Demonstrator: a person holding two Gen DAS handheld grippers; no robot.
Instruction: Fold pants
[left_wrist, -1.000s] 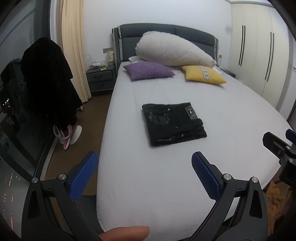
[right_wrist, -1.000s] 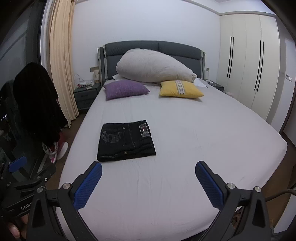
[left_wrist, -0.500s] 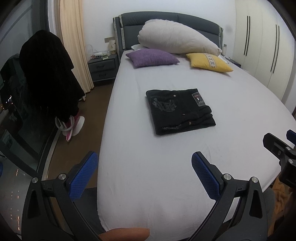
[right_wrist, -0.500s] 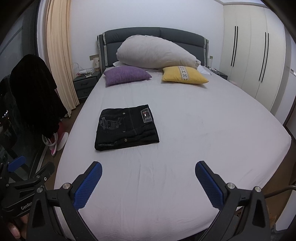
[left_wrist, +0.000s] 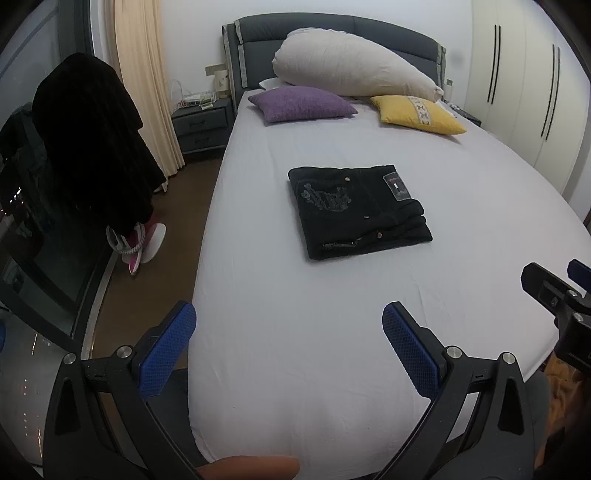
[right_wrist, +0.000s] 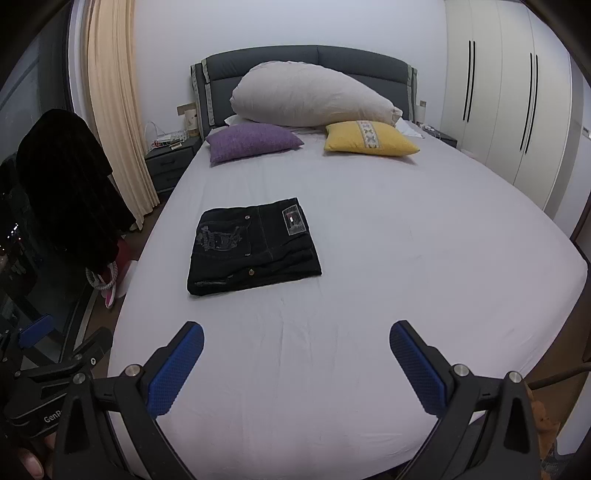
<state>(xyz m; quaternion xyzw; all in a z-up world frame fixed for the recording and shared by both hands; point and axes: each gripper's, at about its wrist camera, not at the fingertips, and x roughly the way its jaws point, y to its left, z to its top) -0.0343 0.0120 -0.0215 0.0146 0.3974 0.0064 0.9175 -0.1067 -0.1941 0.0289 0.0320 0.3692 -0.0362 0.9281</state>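
Black pants (left_wrist: 356, 210) lie folded into a flat rectangle on the white bed (left_wrist: 332, 332), a label patch facing up; they also show in the right wrist view (right_wrist: 251, 245). My left gripper (left_wrist: 290, 345) is open and empty, held above the foot of the bed, well short of the pants. My right gripper (right_wrist: 295, 363) is open and empty, also above the foot of the bed. Part of the right gripper shows at the right edge of the left wrist view (left_wrist: 557, 295).
A purple cushion (left_wrist: 301, 104), a yellow cushion (left_wrist: 417, 114) and a large white pillow (left_wrist: 354, 75) lie at the headboard. A nightstand (left_wrist: 201, 123) and dark clothes on a rack (left_wrist: 88, 147) stand left of the bed. Wardrobes (right_wrist: 509, 110) line the right wall.
Both views have tilted down and drawn slightly closer to the bed, so the pants sit lower and larger in frame. Both grippers stay open; the pants have not moved.
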